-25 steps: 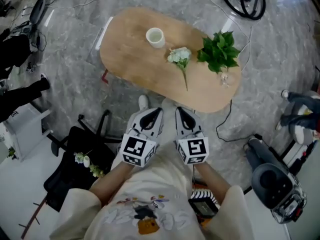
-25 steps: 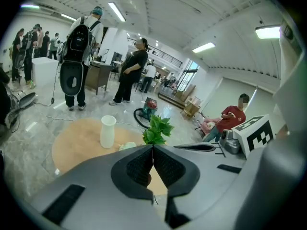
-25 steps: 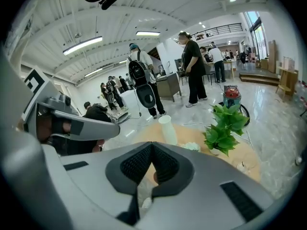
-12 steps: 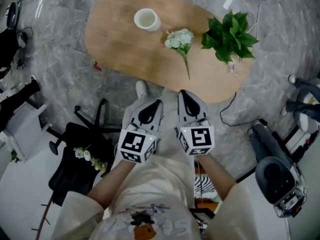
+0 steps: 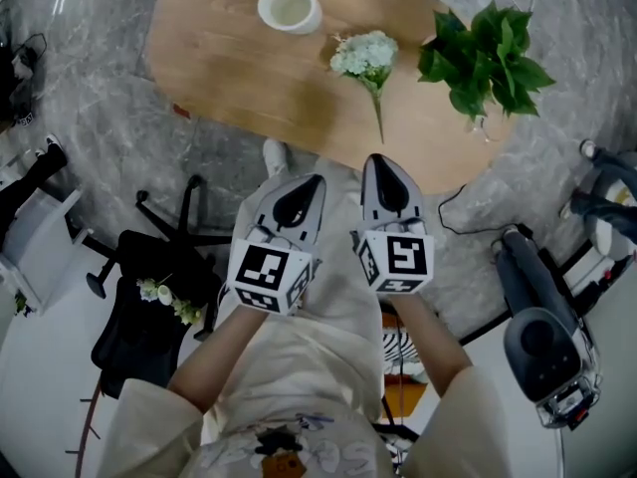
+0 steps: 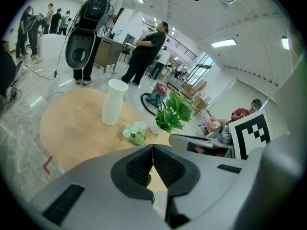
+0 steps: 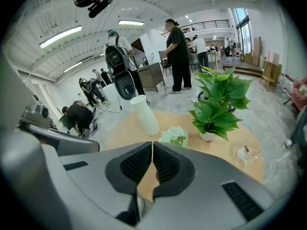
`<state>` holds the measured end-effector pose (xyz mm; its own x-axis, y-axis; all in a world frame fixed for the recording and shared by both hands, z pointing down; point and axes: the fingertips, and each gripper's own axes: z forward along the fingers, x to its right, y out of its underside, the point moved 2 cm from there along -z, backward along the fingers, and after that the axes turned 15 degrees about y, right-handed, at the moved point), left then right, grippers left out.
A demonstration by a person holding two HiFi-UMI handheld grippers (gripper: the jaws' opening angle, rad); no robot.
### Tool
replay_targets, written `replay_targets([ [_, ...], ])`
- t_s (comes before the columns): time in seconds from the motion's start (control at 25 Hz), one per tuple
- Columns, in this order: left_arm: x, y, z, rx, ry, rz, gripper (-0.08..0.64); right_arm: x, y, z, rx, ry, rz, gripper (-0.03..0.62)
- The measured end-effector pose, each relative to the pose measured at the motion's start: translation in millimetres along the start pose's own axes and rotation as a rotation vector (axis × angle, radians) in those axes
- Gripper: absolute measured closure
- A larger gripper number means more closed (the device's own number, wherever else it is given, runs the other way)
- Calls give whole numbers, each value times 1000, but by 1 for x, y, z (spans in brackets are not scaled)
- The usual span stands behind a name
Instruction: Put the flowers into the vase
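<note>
Where the flowers (image 5: 366,53) lie: on their side on the oval wooden bench (image 5: 219,63), between the vase (image 5: 290,6) and the potted plant (image 5: 488,53), with the stem aimed at the bench's near edge.
Vase: white, upright and empty, standing apart from the blooms, to their left in the head view.
Potted plant: broad green leaves, near the bench's right end.
Left claw (image 6: 153,147): pads pressed together with nothing between them, hanging short of the bench's near edge.
Right claw (image 7: 152,143): likewise closed and empty, just beside the left one, its tip below the end of the stem in the head view.
Office chair (image 5: 149,307): black, on the grey marble floor (image 5: 119,137) at the person's left.
</note>
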<state>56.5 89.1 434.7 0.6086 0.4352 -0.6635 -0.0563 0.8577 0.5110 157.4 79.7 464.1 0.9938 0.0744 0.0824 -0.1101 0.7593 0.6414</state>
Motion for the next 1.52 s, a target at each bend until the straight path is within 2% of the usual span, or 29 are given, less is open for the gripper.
replay_targets([
  [0.28, -25, 14, 12, -4, -3, -19, 551, 6, 23, 30, -56, 34, 23, 584],
  [0.52, -48, 32, 25, -14, -21, -39, 551, 6, 42, 54, -87, 46, 3, 581],
  [0.76, -67, 44, 39, -44, -19, -27, 551, 7, 59, 79, -112, 72, 8, 515],
  [1.04, -84, 55, 62, -81, -10, -38, 551, 24, 79, 107, -139, 111, -37, 488],
  [1.52, -102, 66, 98, -95, -26, -40, 551, 40, 108, 144, -173, 118, -143, 469],
])
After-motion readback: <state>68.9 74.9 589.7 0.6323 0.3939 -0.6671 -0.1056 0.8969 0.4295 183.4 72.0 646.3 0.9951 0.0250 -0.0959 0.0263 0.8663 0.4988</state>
